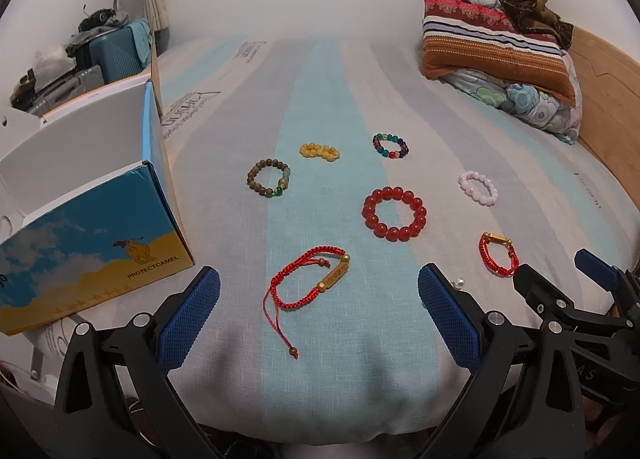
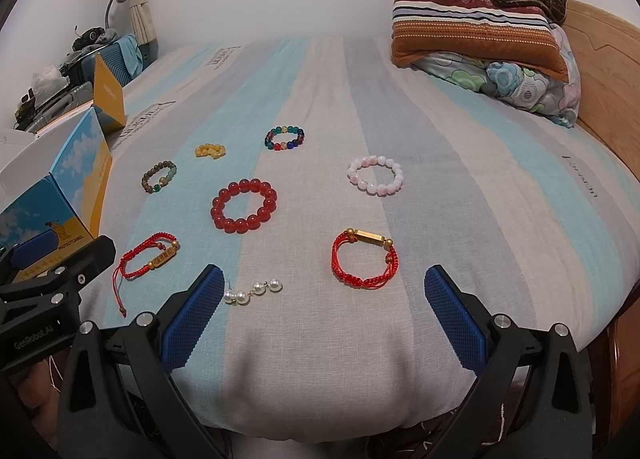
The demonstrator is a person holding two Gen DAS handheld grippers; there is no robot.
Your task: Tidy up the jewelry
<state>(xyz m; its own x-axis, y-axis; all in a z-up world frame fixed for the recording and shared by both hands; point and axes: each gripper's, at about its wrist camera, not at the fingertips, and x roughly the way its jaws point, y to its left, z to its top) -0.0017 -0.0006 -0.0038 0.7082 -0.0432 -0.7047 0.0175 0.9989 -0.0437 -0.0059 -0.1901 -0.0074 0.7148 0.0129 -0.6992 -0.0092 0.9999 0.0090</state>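
Left gripper [image 1: 319, 313] spread wide, red cord bracelet [image 1: 308, 281] lying between its fingertips, lower centre; right gripper [image 2: 324, 311] likewise apart, pearl strand [image 2: 253, 291] just inside left pad.

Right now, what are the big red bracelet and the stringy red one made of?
The big red bracelet looks like glossy glass or stone beads: they shine and seem see-through. The stringy red bracelet looks like braided cord, matte and woven, with a brassy metal-looking tube.

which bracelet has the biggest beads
The red bead bracelet in the middle of the bed. Its glossy red beads are clearly larger than those of the pink, multicolour, brown and yellow ones.
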